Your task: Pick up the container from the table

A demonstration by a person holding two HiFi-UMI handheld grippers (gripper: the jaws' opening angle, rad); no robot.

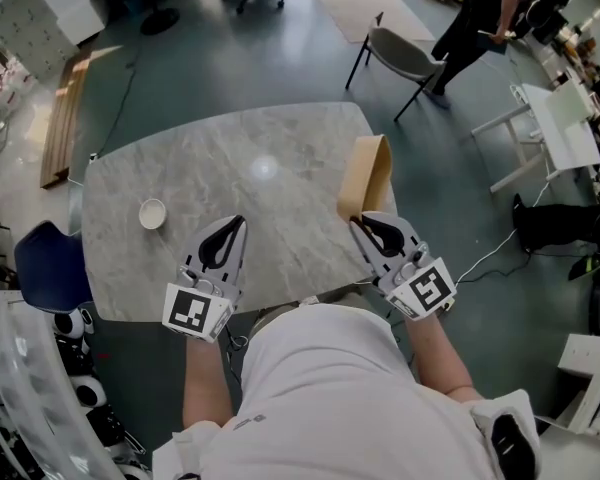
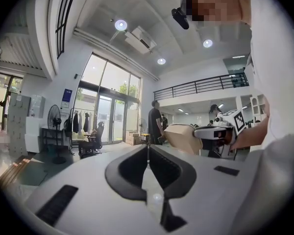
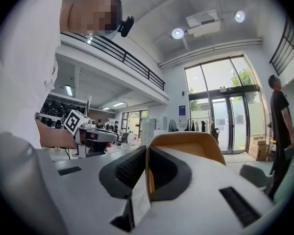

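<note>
A tan, open-topped container (image 1: 368,173) hangs lifted over the right edge of the grey marble table (image 1: 270,138). My right gripper (image 1: 359,221) is shut on the container's near wall. In the right gripper view that thin tan wall (image 3: 148,177) is pinched between the dark pads, and the rounded body of the container (image 3: 188,142) rises beyond them. My left gripper (image 1: 239,220) hovers over the table's near edge, shut and empty; in the left gripper view its jaws (image 2: 148,153) meet with nothing between them. Off to that view's right are the container (image 2: 180,136) and the right gripper (image 2: 213,131).
A small white cup (image 1: 152,213) stands on the left part of the table. A grey chair (image 1: 400,53) sits behind the table, a blue chair (image 1: 45,263) at its left. A person in black (image 1: 480,18) stands far right, near a white desk (image 1: 560,128).
</note>
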